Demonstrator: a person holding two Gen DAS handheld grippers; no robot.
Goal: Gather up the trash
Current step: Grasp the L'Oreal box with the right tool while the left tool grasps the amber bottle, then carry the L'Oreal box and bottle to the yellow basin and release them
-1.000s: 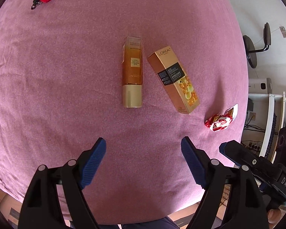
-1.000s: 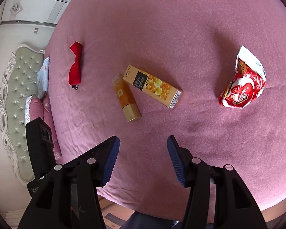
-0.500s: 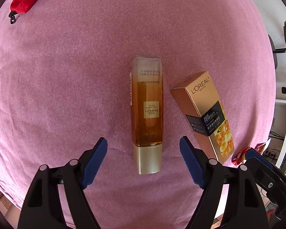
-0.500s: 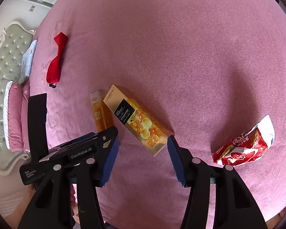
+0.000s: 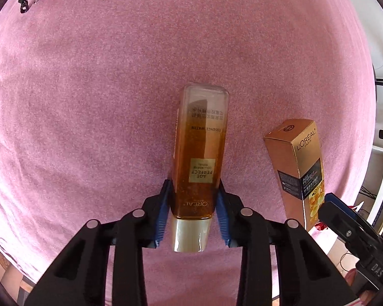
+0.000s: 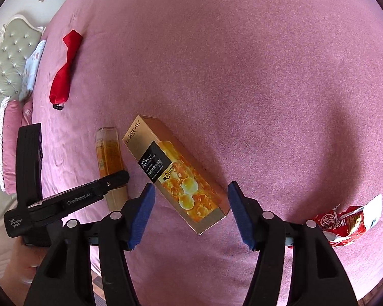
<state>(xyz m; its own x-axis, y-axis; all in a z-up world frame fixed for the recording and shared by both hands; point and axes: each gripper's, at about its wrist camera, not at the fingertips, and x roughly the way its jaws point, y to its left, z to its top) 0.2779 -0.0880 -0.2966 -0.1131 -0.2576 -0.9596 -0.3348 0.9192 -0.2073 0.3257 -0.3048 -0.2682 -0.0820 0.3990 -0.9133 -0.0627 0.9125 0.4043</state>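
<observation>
An amber bottle with a gold cap (image 5: 201,132) lies on the pink bedspread (image 5: 89,102). My left gripper (image 5: 193,191) is closing on it near the cap end, its blue pads pressing both sides. Just to the right lies a gold carton (image 5: 297,163). In the right wrist view the same carton (image 6: 166,163) lies slantwise between the fingers of my right gripper (image 6: 191,191), whose jaws are opening; the pads stand clear of it. A crumpled red snack wrapper (image 6: 349,223) lies at the right, partly behind the right finger.
A red pouch (image 6: 63,76) lies far off on the bedspread's left. A tufted headboard (image 6: 2,76) and pillows (image 6: 33,66) border the left side. The bed's near edge runs just below both grippers. Shelving and cables (image 5: 380,178) stand to the right.
Both grippers came down towards the bed. The left jaws went from wide to closed against the bottle. The right jaws widened around the carton's lower end.
</observation>
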